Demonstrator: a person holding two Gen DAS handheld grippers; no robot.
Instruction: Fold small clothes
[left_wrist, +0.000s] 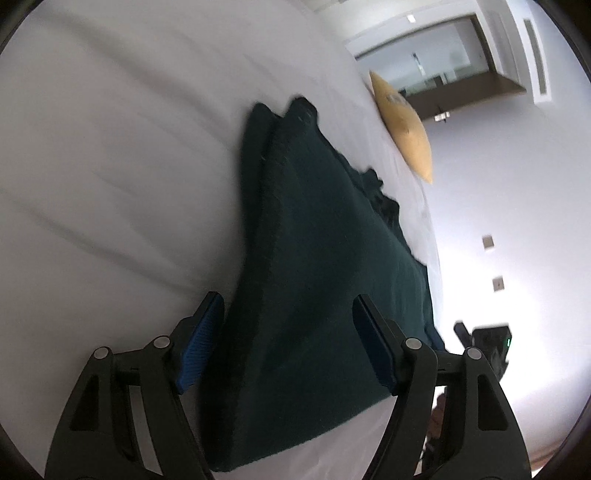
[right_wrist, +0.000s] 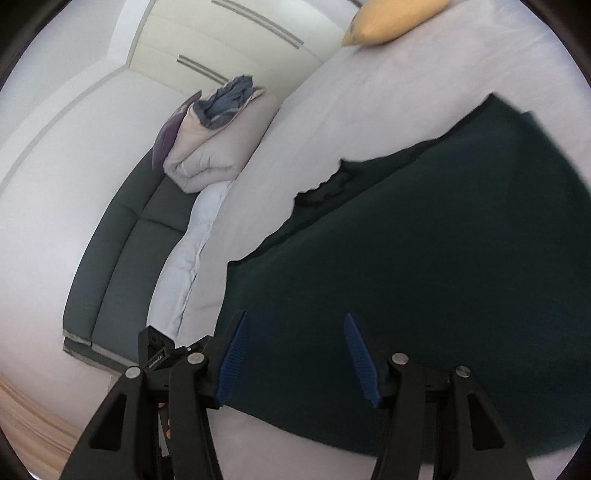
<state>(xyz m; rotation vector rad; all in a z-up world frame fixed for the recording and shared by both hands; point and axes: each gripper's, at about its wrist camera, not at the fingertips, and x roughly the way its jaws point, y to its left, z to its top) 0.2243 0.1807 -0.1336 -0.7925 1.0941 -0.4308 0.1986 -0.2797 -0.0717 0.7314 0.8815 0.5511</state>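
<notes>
Dark green garment (left_wrist: 314, 266) lies spread on the white bed (left_wrist: 110, 166), doubled over so that two layers show along its near long edge in the left wrist view, with a wavy, ruffled hem at the far side. In the right wrist view the same cloth (right_wrist: 424, 266) fills the lower right part of the bed sheet (right_wrist: 369, 110), its ragged edge running toward the upper right.

Left tongs (left_wrist: 288, 347) are spread wide apart, one blue pad on each side of the cloth's near end, gripping nothing; whether the pads touch the fabric cannot be told. Right tongs (right_wrist: 293, 360) are likewise spread wide over the near edge of the cloth, holding nothing.

Farther out, a yellow pillow (left_wrist: 404, 125) rests at the far edge of the bed. Beside the bed, in the right wrist view, stands a dark grey sofa (right_wrist: 118, 251) carrying a folded beige duvet (right_wrist: 218, 147) with blue-grey clothes (right_wrist: 229, 99) on top and a purple cushion (right_wrist: 168, 136) beside it.
</notes>
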